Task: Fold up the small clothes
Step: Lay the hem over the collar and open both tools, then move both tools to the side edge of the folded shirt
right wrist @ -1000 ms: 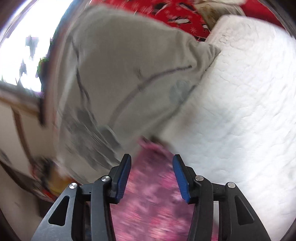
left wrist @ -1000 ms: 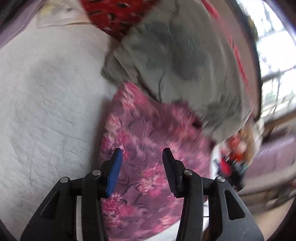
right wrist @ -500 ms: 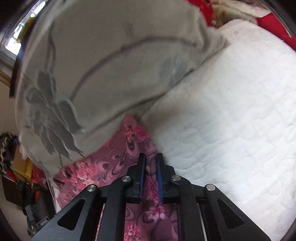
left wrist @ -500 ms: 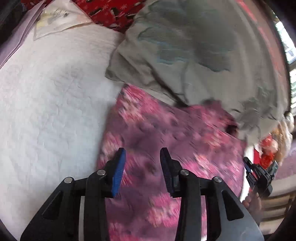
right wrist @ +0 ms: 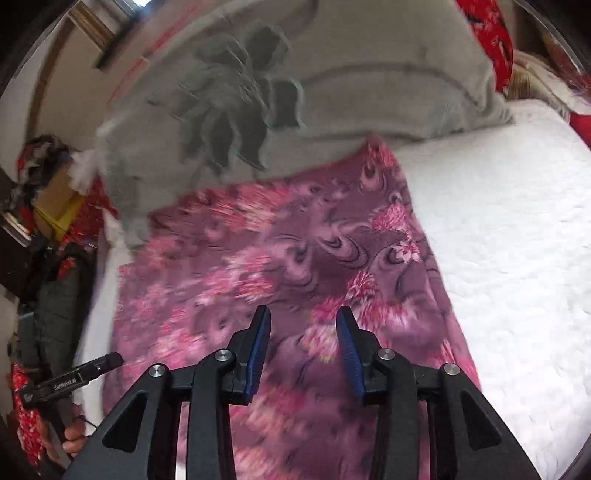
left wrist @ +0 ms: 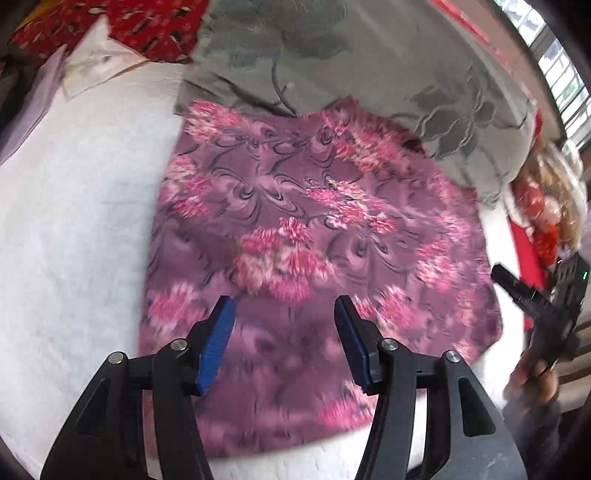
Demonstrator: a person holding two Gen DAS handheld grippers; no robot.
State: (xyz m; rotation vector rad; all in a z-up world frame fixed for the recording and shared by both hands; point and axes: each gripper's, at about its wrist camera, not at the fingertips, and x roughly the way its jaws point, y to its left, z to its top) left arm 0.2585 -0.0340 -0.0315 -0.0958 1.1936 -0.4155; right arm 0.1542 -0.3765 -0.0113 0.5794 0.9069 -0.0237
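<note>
A purple garment with pink flowers (left wrist: 314, 229) (right wrist: 295, 266) lies spread flat on the white quilted bed (left wrist: 74, 229) (right wrist: 517, 240). My left gripper (left wrist: 284, 321) hovers above the garment's near part, jaws opening, nothing between the blue pads. My right gripper (right wrist: 303, 332) hangs over the same cloth from the other side, jaws also opening and holding nothing. In the left wrist view the right gripper (left wrist: 532, 299) appears at the right edge in a hand. In the right wrist view the left gripper (right wrist: 74, 380) shows at the lower left.
A grey blanket with a dark flower pattern (left wrist: 369, 66) (right wrist: 277, 103) lies folded beyond the garment, touching its far edge. Red patterned fabric (left wrist: 147, 26) (right wrist: 495, 37) and a pale pillow (left wrist: 96, 62) sit at the head of the bed. Clutter lies beside the bed (right wrist: 40, 177).
Both grippers pulled back from the garment, which now lies fully spread. The right gripper, shut on the cloth's edge half a second ago, has let go; the left jaws have widened.
</note>
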